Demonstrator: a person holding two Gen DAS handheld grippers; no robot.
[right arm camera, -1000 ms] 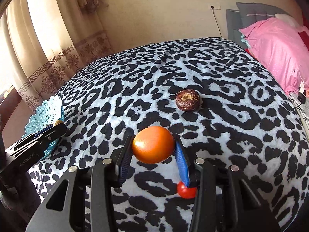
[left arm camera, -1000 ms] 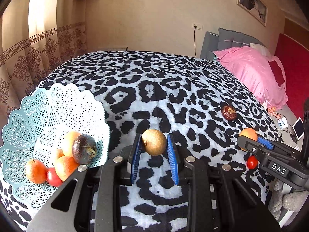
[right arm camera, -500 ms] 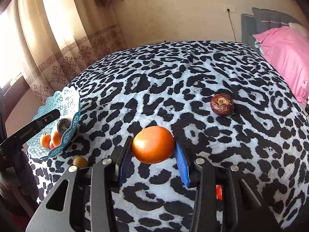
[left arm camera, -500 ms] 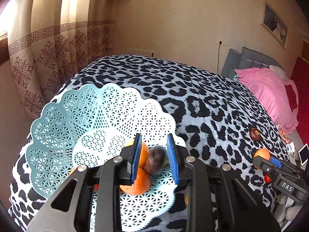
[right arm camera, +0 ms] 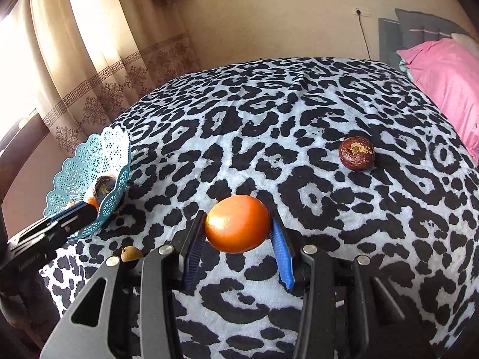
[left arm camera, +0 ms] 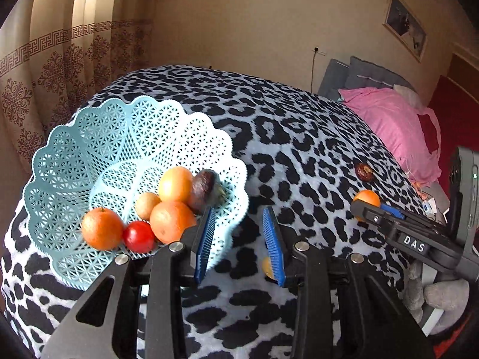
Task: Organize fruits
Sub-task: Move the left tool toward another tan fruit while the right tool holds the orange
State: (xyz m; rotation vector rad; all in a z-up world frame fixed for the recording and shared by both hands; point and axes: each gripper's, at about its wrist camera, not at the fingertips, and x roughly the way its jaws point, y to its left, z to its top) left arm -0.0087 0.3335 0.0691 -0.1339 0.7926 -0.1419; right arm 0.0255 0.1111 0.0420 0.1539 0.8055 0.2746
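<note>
My left gripper (left arm camera: 239, 239) stood with its blue pads wide apart and nothing between them, poised at the near rim of the teal lattice basket (left arm camera: 89, 137), which filled the 9 o'clock side of the left wrist view. Inside the basket lay six fruits in a cluster: an orange (left arm camera: 101, 229) at the near edge, a red tomato (left arm camera: 138, 237) touching it, two more orange fruits (left arm camera: 171, 221), a small tan fruit (left arm camera: 146, 205) and a dark passion fruit (left arm camera: 205, 190). Just behind my right-hand pad a small golden fruit (left arm camera: 267, 267) sat on the leopard-print bedspread (left arm camera: 299, 137), outside the basket. Toward 3 o'clock my right gripper (left arm camera: 366, 209) showed with an orange in its tip, and beyond it a brown wrinkled fruit (left arm camera: 364, 172) lay alone on the cover.

In the right wrist view my right gripper (right arm camera: 238, 233) was closed on the orange (right arm camera: 237, 223), held clear above the bedspread. The brown wrinkled fruit (right arm camera: 356, 153) rested at 2 o'clock, well apart. The basket (right arm camera: 86, 164) sat far off at 9 o'clock, with the golden fruit (right arm camera: 131, 253) on the cover near my left gripper's body.

I judged the job past halfway: six fruits in, this orange to carry over, the golden and brown fruits still to collect.
</note>
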